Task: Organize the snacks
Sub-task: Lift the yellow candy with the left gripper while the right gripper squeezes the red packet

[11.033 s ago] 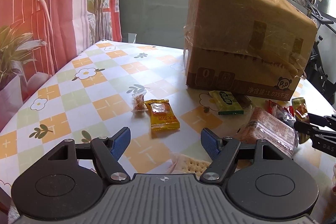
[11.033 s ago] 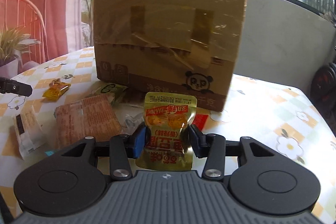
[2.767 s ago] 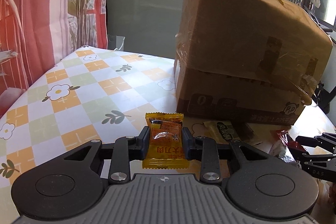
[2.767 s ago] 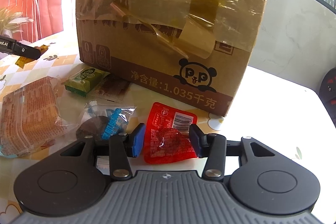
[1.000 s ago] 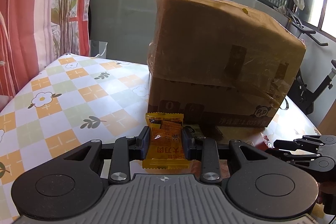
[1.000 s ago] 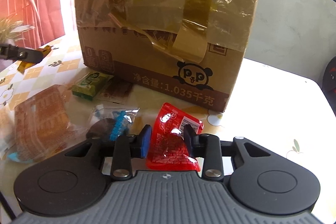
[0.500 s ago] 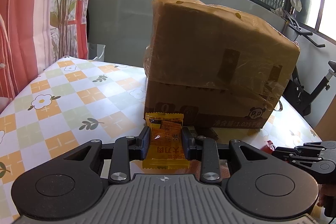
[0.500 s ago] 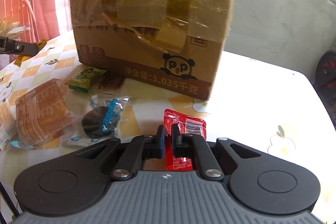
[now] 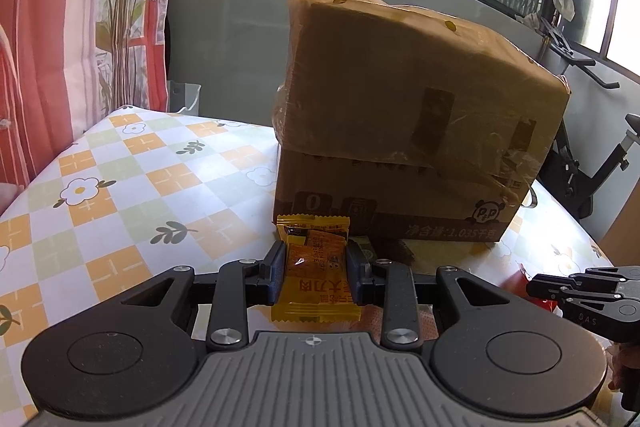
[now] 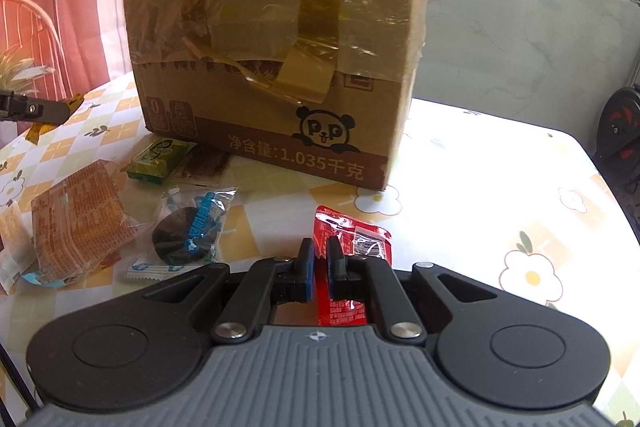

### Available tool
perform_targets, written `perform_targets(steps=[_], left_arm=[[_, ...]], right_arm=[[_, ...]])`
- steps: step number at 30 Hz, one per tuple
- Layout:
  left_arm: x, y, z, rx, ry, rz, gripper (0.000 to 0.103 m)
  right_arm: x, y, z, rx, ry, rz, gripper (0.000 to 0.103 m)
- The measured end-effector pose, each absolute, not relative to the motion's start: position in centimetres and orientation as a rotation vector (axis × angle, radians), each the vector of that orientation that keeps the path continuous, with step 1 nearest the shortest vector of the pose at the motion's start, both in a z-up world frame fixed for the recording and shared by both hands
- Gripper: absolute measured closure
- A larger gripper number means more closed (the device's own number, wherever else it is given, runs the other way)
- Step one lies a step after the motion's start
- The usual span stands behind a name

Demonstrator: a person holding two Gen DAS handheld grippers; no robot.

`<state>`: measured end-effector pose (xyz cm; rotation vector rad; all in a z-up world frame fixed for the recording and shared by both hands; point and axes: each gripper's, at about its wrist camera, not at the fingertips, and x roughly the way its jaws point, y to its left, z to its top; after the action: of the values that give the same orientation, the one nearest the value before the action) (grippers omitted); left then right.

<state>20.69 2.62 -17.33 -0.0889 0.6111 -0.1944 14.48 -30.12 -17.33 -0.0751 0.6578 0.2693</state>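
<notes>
My left gripper is shut on an orange snack packet and holds it above the table, in front of the taped cardboard box. My right gripper is shut on a red snack packet, pinching its left edge, low over the table right of the box's front corner. The right gripper also shows at the right edge of the left wrist view. The left gripper's tip shows at the left edge of the right wrist view.
On the floral tablecloth lie a green packet, a brown packet, a clear packet with a dark cookie and a large orange cracker pack. An exercise bike stands behind the table.
My right gripper has closed tight on the red packet's edge and drawn it slightly back and right. My left gripper has lifted a little with the orange packet still held.
</notes>
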Motion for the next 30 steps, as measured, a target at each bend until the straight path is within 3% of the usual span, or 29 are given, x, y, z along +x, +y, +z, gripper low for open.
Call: perform_targets(steps=[5, 10, 11, 13, 16, 21, 26, 30], left_arm=[[20.7, 2.5, -17.8, -0.094, 0.622, -0.197, 0.070], [20.5, 2.5, -18.2, -0.100, 0.631, -0.203, 0.070], [20.5, 2.5, -18.2, -0.102, 0.633, -0.204, 0.070], [20.4, 2.6, -18.4, -0.104, 0.636, -0.205, 0.070], [20.4, 2.6, -18.5, -0.108, 0.641, -0.203, 0.070], [20.4, 2.6, -18.7, -0.112, 0.647, -0.202, 0.070], [20.4, 2.6, -19.0, -0.115, 0.651, -0.199, 0.070], [20.4, 2.5, -19.0, -0.116, 0.654, -0.200, 0.070]], right_arm=[[14.1, -30.6, -17.1, -0.082, 0.655, 0.276, 0.094], [13.6, -30.6, -17.1, -0.103, 0.656, 0.265, 0.080], [13.6, -30.5, -17.1, -0.111, 0.663, 0.256, 0.076], [13.7, -30.6, -17.4, -0.118, 0.686, 0.234, 0.050], [14.0, -31.0, -17.9, -0.076, 0.711, 0.197, 0.042], [15.2, -31.8, -18.4, 0.033, 0.760, 0.162, 0.040], [15.4, -30.5, -18.6, -0.050, 0.762, 0.163, 0.039], [15.2, -30.5, -18.8, -0.050, 0.738, 0.166, 0.048]])
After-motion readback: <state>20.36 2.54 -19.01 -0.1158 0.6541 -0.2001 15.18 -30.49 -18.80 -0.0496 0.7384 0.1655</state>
